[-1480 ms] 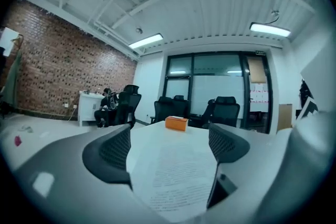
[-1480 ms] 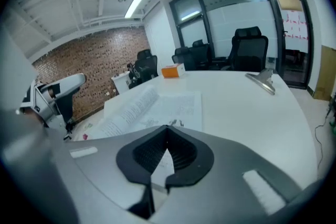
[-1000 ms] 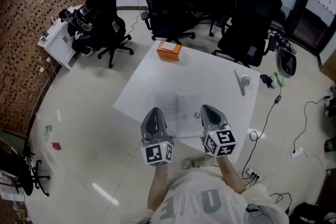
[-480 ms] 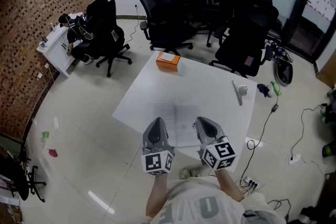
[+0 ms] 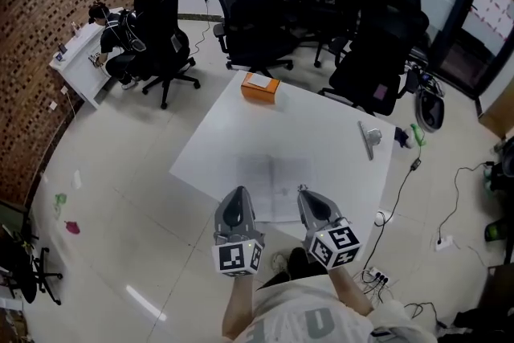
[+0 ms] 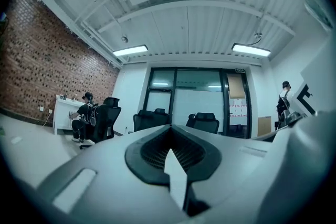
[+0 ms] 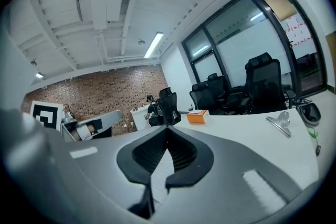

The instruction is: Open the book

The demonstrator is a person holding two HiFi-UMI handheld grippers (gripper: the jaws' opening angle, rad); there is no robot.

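Note:
The book (image 5: pixel 273 187) lies open and flat near the front edge of the white table (image 5: pixel 321 132), its pale pages hard to tell from the tabletop. My left gripper (image 5: pixel 236 192) hovers at the book's near left corner and my right gripper (image 5: pixel 307 192) at its near right corner. Both point away from me, roughly level. In the left gripper view the jaws (image 6: pixel 169 134) meet, and only a white sliver shows through the slit. In the right gripper view the jaws (image 7: pixel 168 131) also meet, with a strip of printed page visible below them. Neither gripper holds anything that I can see.
An orange box (image 5: pixel 260 83) sits at the table's far edge and a metal clip (image 5: pixel 370 134) near its right edge. Black office chairs (image 5: pixel 257 12) crowd the far side. A person sits at a desk (image 5: pixel 108 52) far left. Cables and a power strip (image 5: pixel 377 277) lie on the floor.
Both grippers have drawn back toward me, from over the open pages to the book's near edge. The book itself has not moved.

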